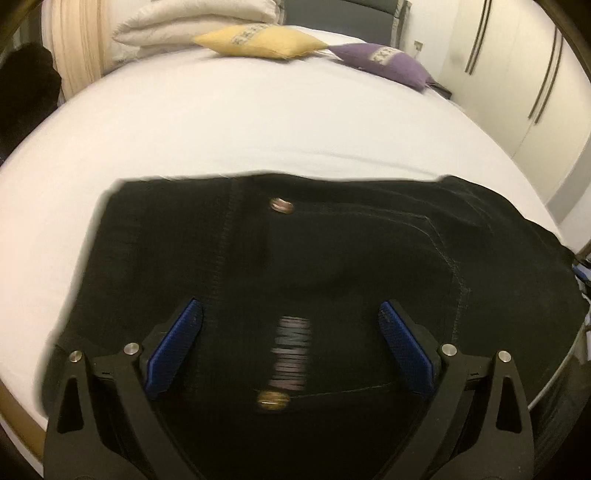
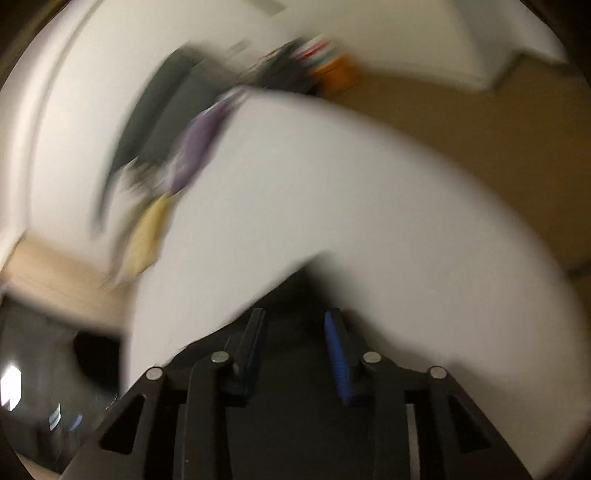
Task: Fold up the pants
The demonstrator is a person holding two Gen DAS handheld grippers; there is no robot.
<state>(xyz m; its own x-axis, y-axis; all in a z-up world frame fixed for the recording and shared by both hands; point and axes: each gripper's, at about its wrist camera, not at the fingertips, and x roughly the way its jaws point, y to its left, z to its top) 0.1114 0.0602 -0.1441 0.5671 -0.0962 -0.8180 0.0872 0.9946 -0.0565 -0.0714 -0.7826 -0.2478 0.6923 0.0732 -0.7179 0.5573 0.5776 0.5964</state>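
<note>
Black pants (image 1: 332, 258) lie flat on the white bed (image 1: 258, 129), waist end toward me, with a metal button (image 1: 280, 204) near the far edge and another (image 1: 273, 400) close in. My left gripper (image 1: 290, 303) hovers over them, blue pads (image 1: 177, 343) spread wide and nothing between them. The right wrist view is badly blurred. There my right gripper (image 2: 293, 317) has its fingers apart over a dark corner of the pants (image 2: 299, 291) on the bed sheet (image 2: 332, 203). Blur hides whether the pads touch the cloth.
A yellow cushion (image 1: 258, 40), a purple cushion (image 1: 388, 61) and a folded cream duvet (image 1: 192, 26) sit at the head of the bed. White wardrobe doors (image 1: 517, 74) stand to the right. A dark shape (image 1: 26, 92) is beyond the bed's left edge.
</note>
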